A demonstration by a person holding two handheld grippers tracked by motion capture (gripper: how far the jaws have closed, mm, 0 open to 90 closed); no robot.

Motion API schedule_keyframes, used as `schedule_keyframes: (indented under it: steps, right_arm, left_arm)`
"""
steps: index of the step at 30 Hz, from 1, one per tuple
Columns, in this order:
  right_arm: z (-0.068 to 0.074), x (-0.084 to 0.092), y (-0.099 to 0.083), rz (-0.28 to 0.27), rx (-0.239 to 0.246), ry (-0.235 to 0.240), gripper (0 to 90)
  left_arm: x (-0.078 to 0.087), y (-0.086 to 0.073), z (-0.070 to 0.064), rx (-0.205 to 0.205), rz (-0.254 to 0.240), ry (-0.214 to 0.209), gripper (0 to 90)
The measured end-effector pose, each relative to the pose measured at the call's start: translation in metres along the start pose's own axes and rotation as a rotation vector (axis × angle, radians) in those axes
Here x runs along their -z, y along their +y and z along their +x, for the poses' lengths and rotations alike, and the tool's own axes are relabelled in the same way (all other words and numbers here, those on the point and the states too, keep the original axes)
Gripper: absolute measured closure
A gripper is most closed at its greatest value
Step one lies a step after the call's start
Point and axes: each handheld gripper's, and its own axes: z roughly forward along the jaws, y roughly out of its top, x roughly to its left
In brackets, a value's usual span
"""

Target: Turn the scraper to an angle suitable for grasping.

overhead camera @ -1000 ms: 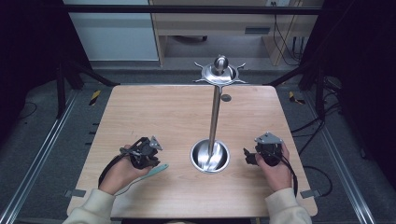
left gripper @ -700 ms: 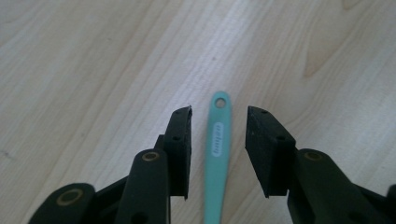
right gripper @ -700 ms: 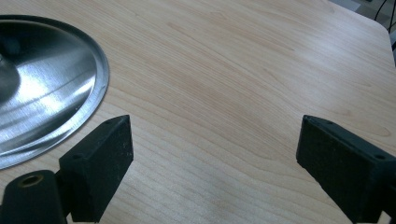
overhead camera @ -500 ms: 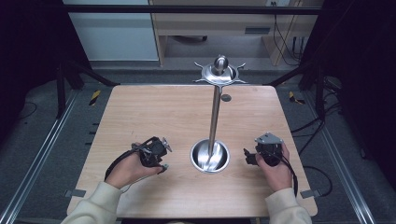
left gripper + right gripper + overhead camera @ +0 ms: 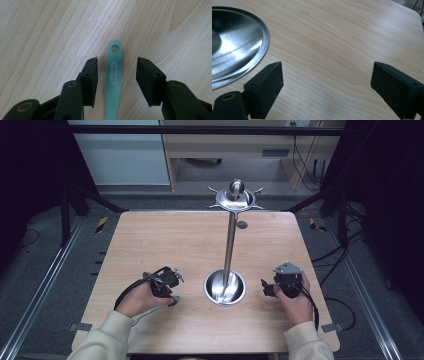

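In the left gripper view the teal handle (image 5: 114, 75) is cut off at the bottom edge, so its working end cannot be made out; the printed word on it is too small to read; in the high view most of it sits under the left hand (image 5: 142, 297), with a pale sliver showing beside the wrist. The handle lies flat on the wooden table (image 5: 165, 240), near its front edge and left of the stand; its long axis runs straight along the line of the left gripper (image 5: 117, 66), and the end with the hanging hole points away from the hand. The left gripper's 2 jaws have just been opening; they stand about half open, 1 on each side of the handle, with bare wood showing between each pad and the teal plastic, so nothing is gripped. The right gripper (image 5: 325, 75) is spread wide over bare wood, empty, just beside the rim of the steel dish (image 5: 249, 42); from that dish a steel pole (image 5: 229, 245) rises to a hooked top (image 5: 235, 197) farther back.
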Motion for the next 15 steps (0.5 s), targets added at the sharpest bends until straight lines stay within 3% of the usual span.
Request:
schedule_keyframes:
  steps: [10, 15]
  right_arm:
    - [0.0003, -0.0002, -0.0001, 0.005, 0.002, 0.007, 11.8]
    - [0.0015, -0.0001, 0.0005, 0.003, 0.007, 0.008, 11.7]
  left_arm:
    - [-0.0073, 0.0016, -0.002, -0.022, 0.02, -0.014, 59.0]
    - [-0.0106, 0.0016, -0.0017, -0.007, 0.025, -0.005, 64.1]
